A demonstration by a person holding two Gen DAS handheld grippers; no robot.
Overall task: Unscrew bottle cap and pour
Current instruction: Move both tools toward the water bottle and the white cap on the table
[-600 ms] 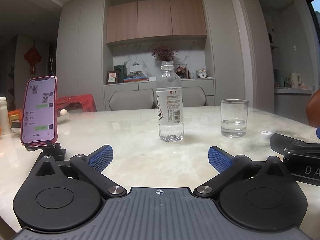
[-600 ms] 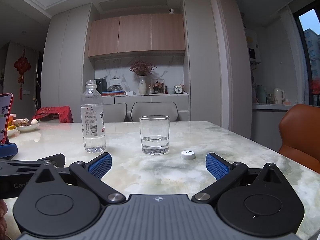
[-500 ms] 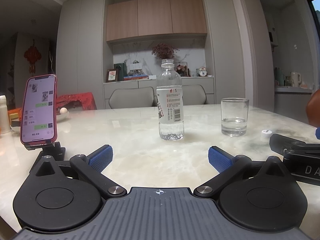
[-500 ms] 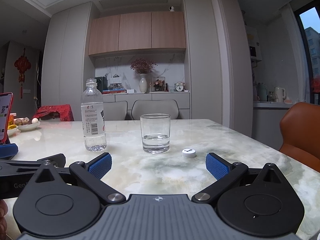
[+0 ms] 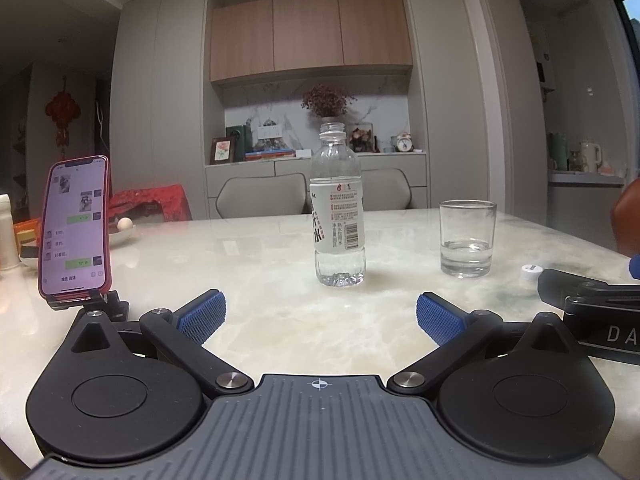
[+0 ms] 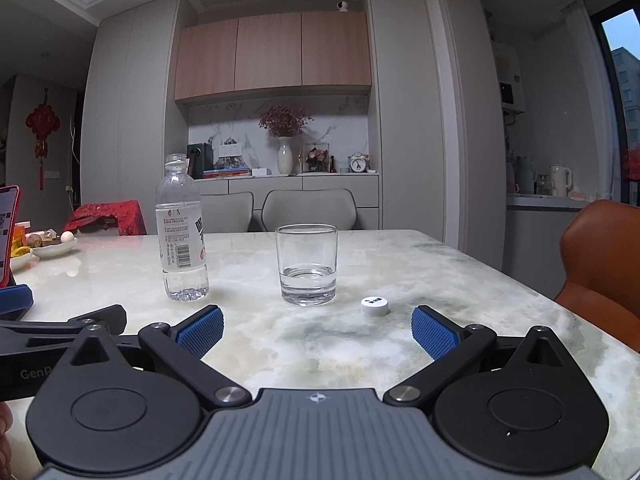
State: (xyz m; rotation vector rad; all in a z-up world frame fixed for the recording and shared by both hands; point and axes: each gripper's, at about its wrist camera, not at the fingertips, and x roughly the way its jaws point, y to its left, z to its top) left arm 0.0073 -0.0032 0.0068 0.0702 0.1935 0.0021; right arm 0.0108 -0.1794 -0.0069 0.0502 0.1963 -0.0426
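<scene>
Your left claw [image 5: 318,316] gapes empty over the tabletop [image 5: 248,272]; ahead stand the uncapped bottle [image 5: 338,216] and glass [image 5: 467,238], apart

Two low tabletop wrist views, side by side, facing the shared bottle [image 5: 338,216] and glass [image 6: 307,264].

Uncapped bottle [image 5: 338,216] upright, glass [image 6: 307,264] beside, cap [image 6: 374,306] loose

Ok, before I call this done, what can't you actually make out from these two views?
- Bottle water level: the label covers the middle in both views; only a little shows at the base.
- Cap in the left view: the right gripper's finger cuts off its lower edge.
- Cap print, right view: too small to read.
- Phone in the right view: cut off by the left edge.
- Phone text, left view: too small to read.
</scene>
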